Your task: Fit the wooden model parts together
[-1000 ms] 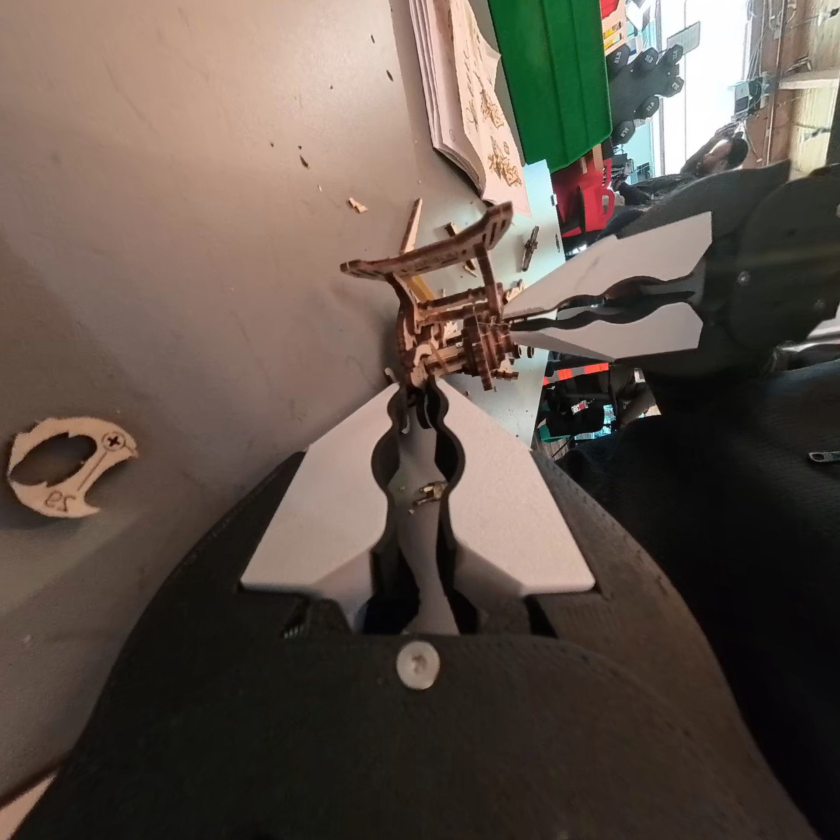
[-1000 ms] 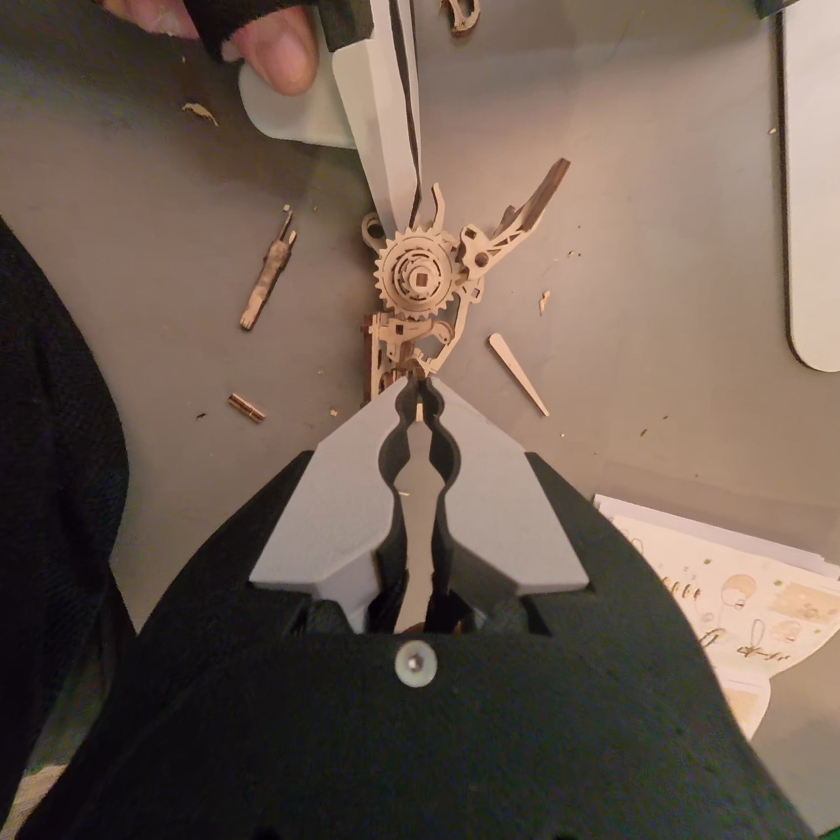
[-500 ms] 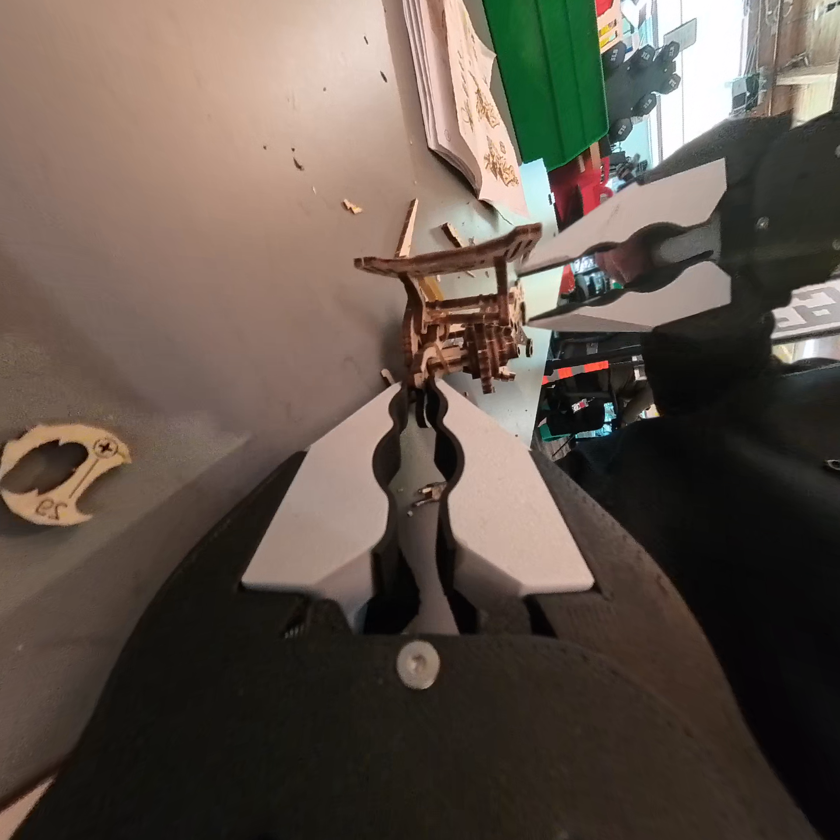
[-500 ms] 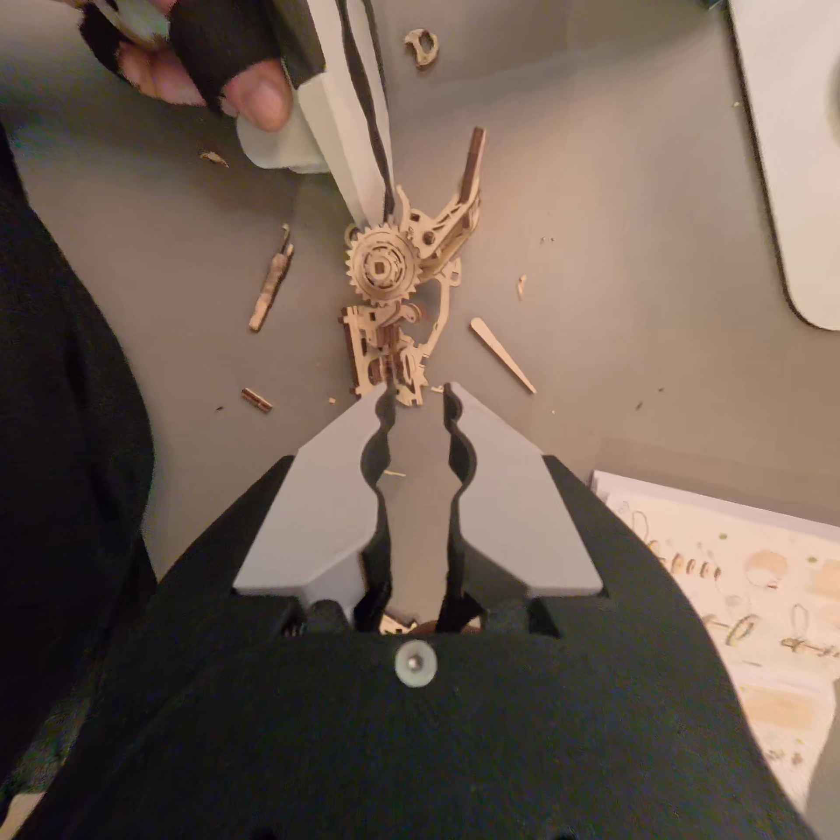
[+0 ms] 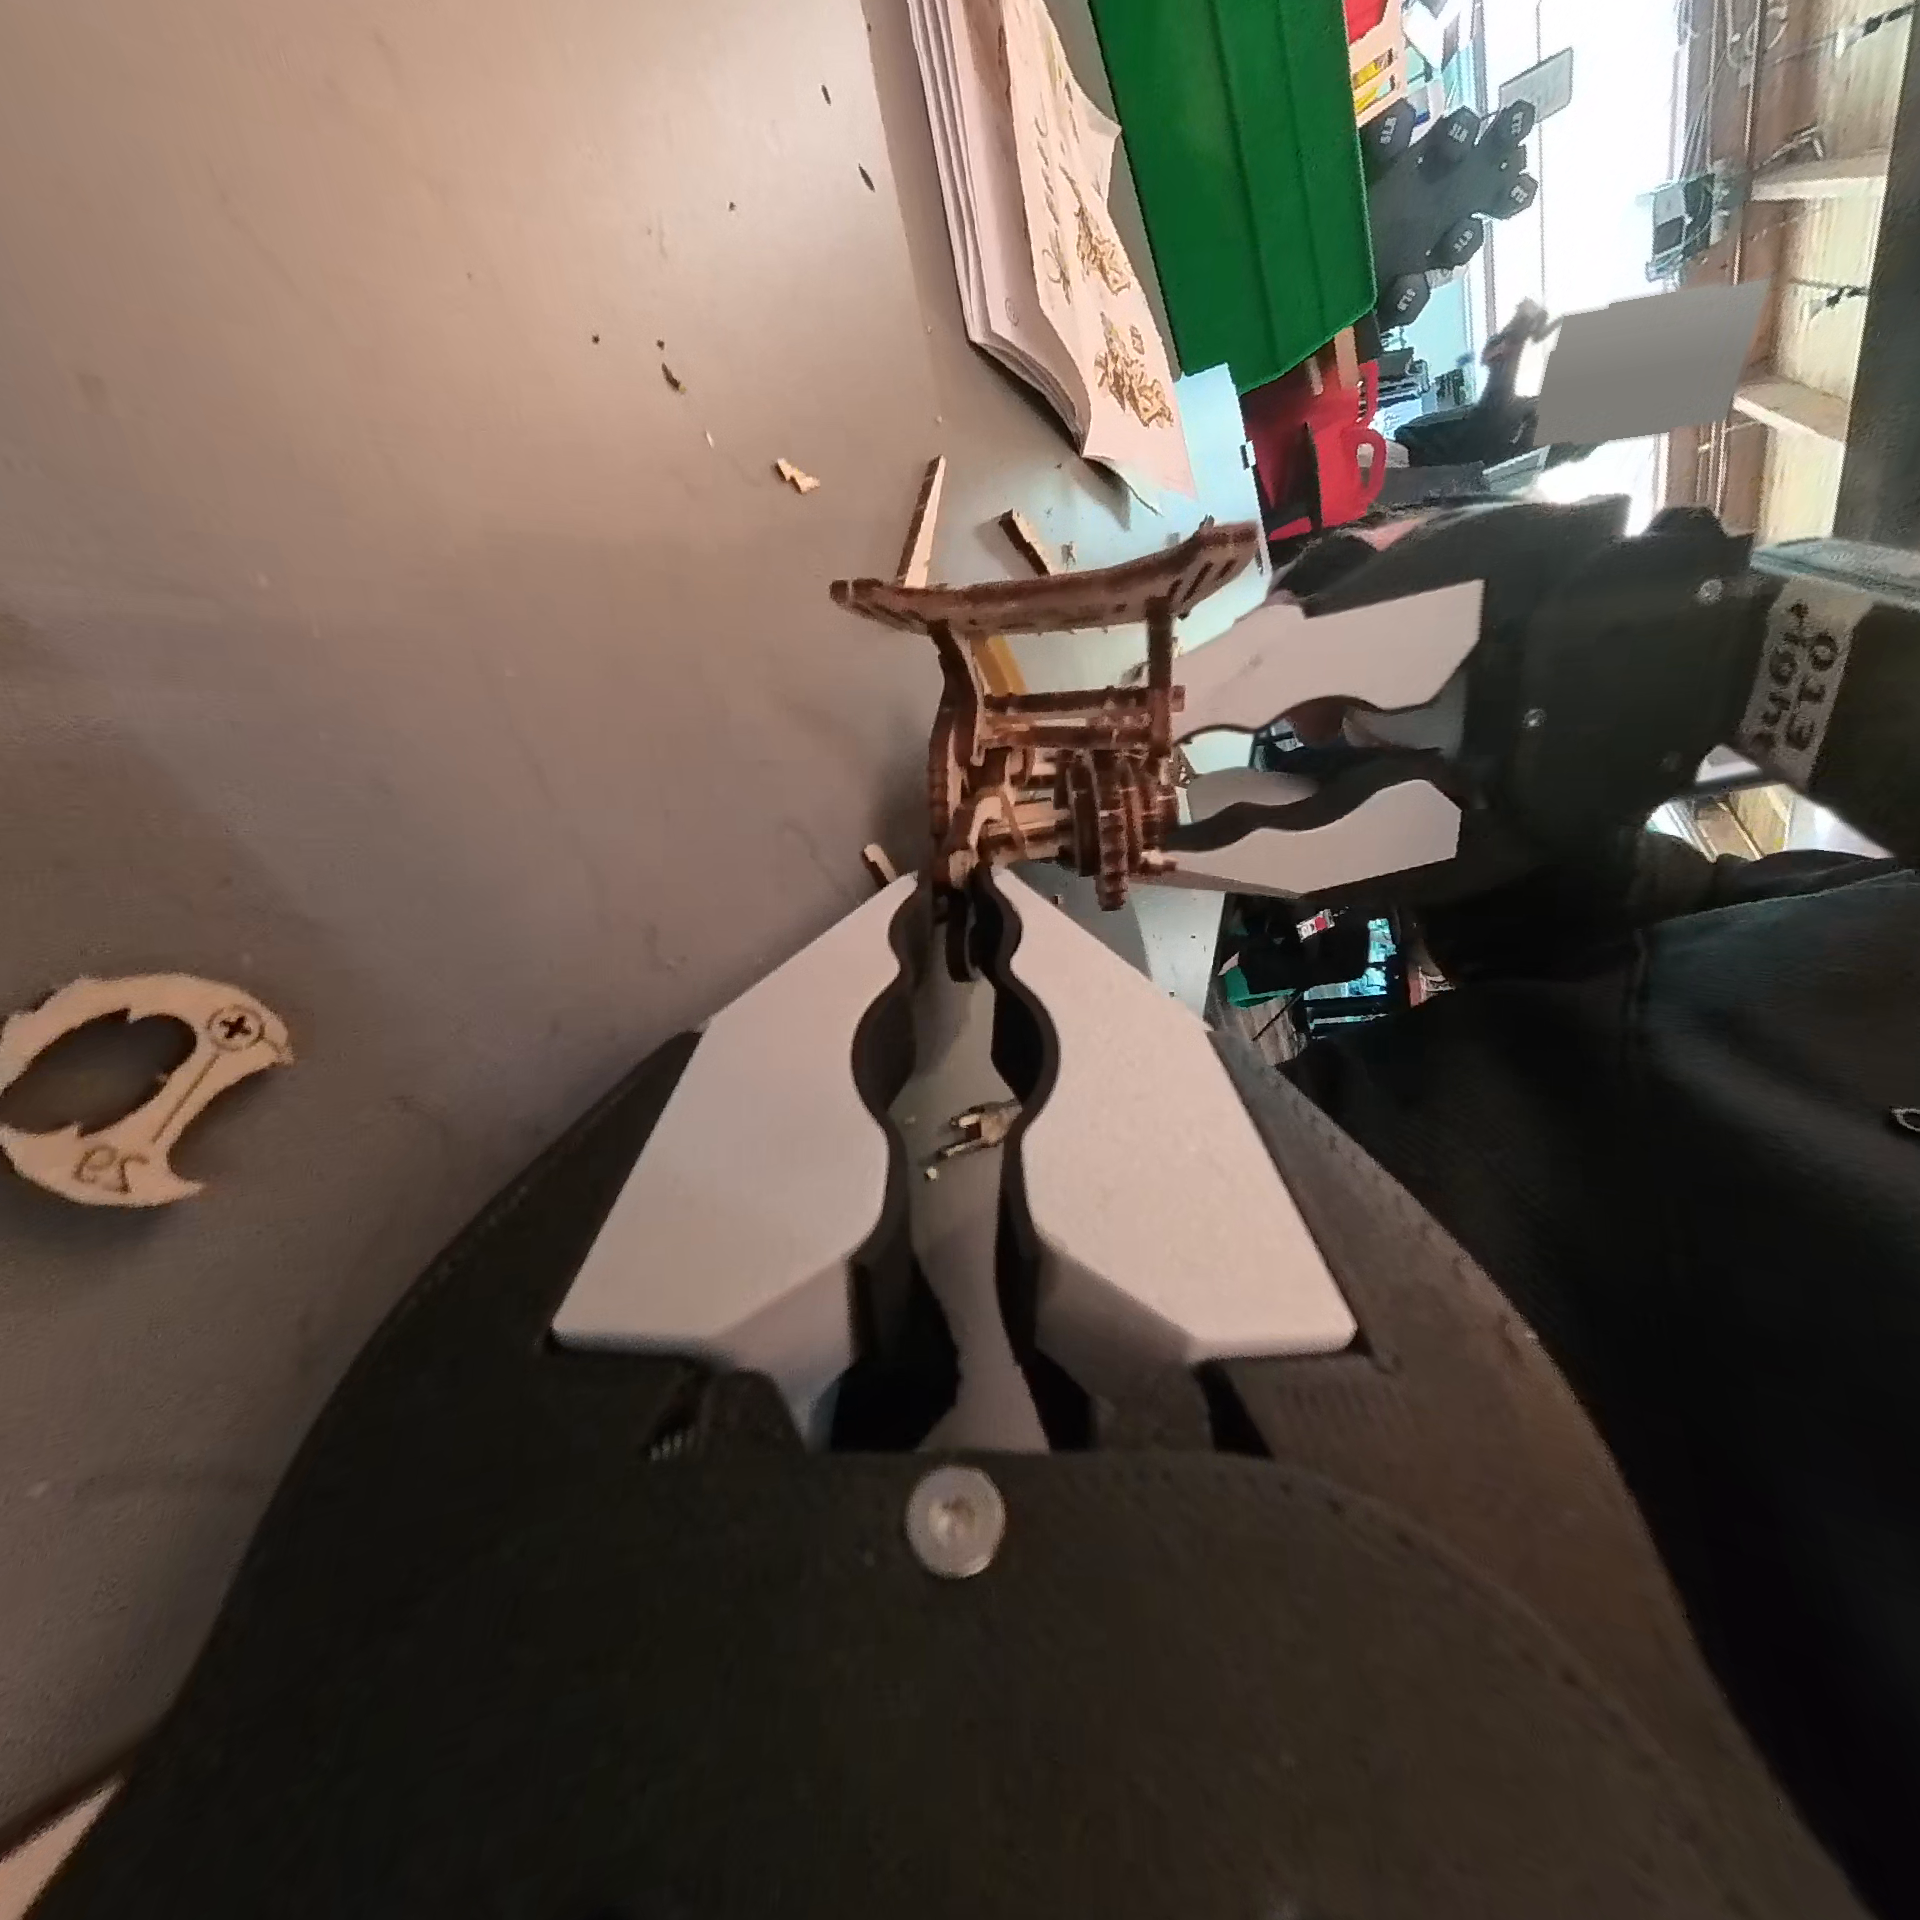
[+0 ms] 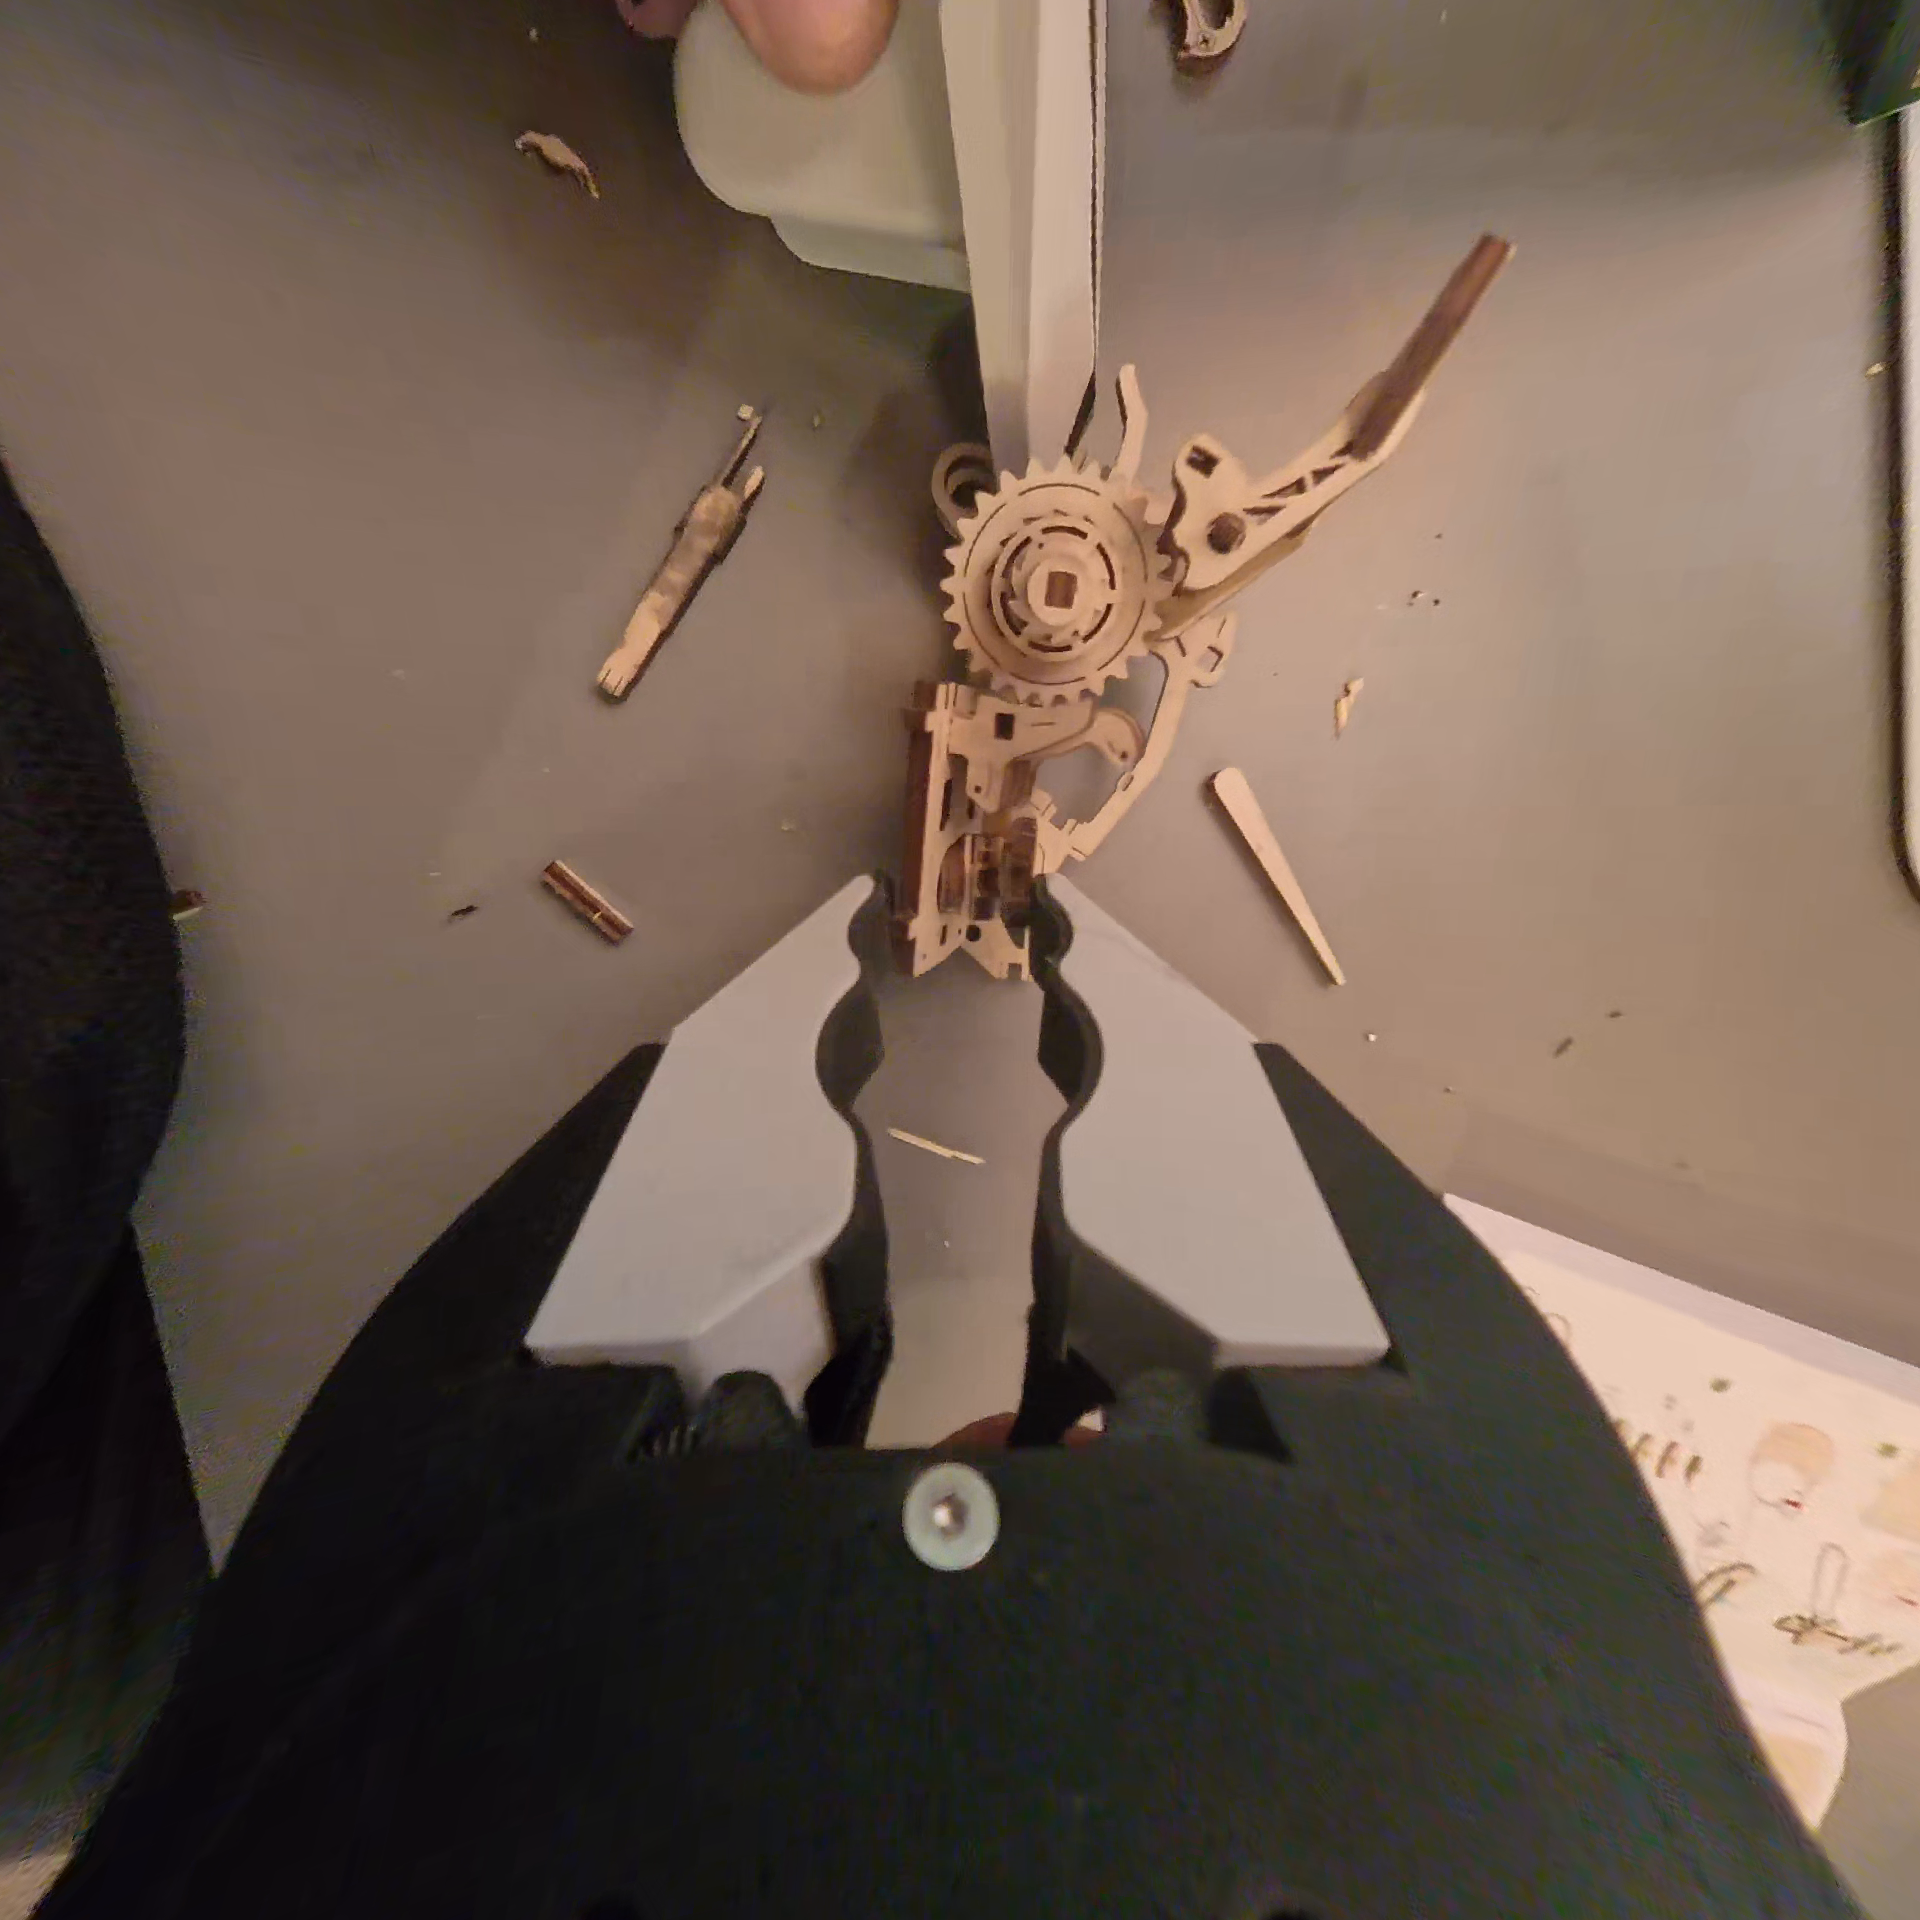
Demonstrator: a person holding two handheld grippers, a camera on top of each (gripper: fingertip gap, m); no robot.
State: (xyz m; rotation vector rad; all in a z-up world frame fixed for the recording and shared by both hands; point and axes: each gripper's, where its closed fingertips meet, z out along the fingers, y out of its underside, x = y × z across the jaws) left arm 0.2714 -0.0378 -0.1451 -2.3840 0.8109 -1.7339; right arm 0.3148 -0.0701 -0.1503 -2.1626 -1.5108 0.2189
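The wooden model (image 5: 1049, 748), a small frame with stacked gears and a long lever arm, is held just above the grey table (image 5: 416, 520). My left gripper (image 5: 961, 904) is shut on a thin plate at its lower end. In the right wrist view the model's big gear (image 6: 1049, 603) faces the camera, and the left gripper (image 6: 1081, 416) comes down from the top. My right gripper (image 6: 961, 914) is open, and its fingertips straddle the model's lower block. In the left wrist view the right gripper (image 5: 1174, 769) is at the gear end.
Loose wooden bits lie on the table: a notched stick (image 6: 686, 561), a short peg (image 6: 587, 902), a wedge (image 6: 1273, 873) and a numbered offcut (image 5: 125, 1091). An instruction booklet (image 6: 1714, 1455) lies to the lower right. A green bin (image 5: 1236, 166) stands behind it. Spacing between my two grippers at the tips: around 6 cm. About 6 cm separates my right fingertips from the short peg (image 6: 587, 902).
My right gripper let go of the model's thin lower part, opened, and moved forward so its fingertips straddle the lower block. The left gripper kept its hold while the model turned slightly.
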